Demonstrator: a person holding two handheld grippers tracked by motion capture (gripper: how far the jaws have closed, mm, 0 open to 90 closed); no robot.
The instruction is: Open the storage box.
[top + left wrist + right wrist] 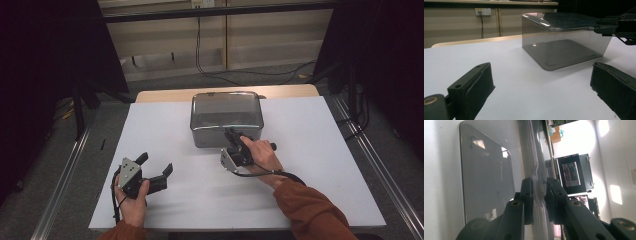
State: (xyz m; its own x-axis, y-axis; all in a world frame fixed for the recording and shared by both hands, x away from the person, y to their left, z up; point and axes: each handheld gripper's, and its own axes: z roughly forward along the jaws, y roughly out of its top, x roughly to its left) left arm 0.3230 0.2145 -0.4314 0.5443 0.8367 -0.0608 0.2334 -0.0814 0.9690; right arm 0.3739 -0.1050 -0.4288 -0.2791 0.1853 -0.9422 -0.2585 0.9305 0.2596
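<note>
- High view: smoky clear container [226,117] mid-tabletop [310,165]; right hand-held gripper [233,134] at its near rim; left hand-held gripper [157,167] well apart, jaws spread
- Right gripper view: pads [529,195] pinch the container wall

A white sheet [310,165] covers the wooden table [165,94]; black cables [200,60] hang behind.

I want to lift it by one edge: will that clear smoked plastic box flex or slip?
The box looks thin-walled and glossy, so probably light and slippery. The right gripper pinches only its near rim, so the wall may flex and the box tilt.
</note>
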